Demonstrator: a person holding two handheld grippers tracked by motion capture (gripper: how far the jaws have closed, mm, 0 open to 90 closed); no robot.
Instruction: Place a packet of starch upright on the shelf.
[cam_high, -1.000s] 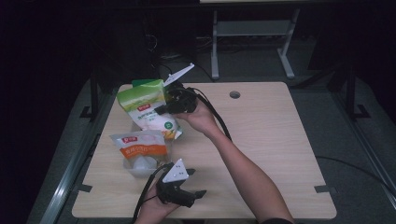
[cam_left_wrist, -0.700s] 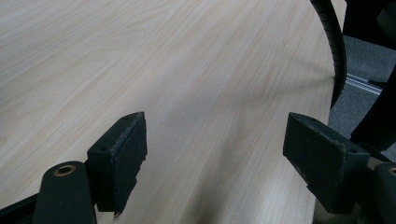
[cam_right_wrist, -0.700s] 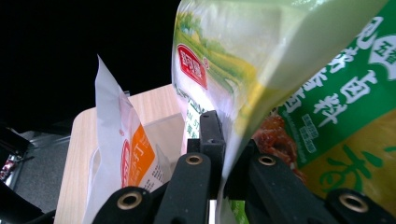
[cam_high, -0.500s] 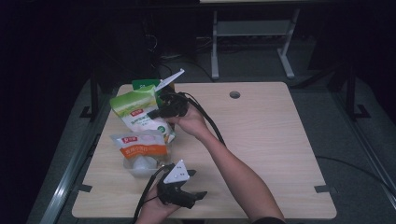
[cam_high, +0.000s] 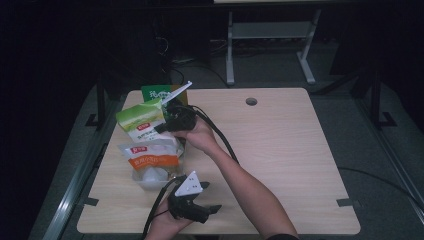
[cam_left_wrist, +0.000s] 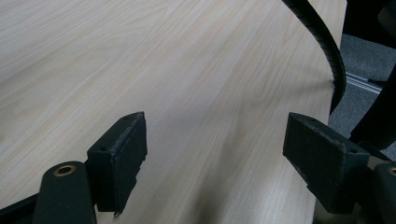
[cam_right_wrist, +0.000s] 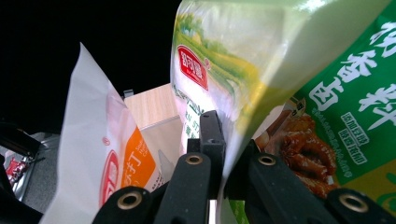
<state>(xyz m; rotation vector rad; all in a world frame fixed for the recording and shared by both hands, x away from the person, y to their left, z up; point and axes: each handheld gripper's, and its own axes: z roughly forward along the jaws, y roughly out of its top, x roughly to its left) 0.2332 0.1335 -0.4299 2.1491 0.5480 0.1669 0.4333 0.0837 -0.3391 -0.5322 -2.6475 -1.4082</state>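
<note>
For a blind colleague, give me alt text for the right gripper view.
The right gripper is shut on the edge of a green packet, seen close up. An orange and white packet stands to its left, with a strip of wooden table behind.

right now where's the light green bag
In the high view the light green bag hangs at the table's left rear, pinched in the right gripper, just above the orange-labelled bag.

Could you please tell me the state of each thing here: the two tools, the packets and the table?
Right tool: shut on the light green packet.
Light green packet: held by its edge, above the orange and white packet.
Orange and white packet: lying on the table, not held.
Dark green packet: at the table's far edge, behind the others.
Left tool: open, nothing between its jaws.
Table: bare wood on its right side.
</note>
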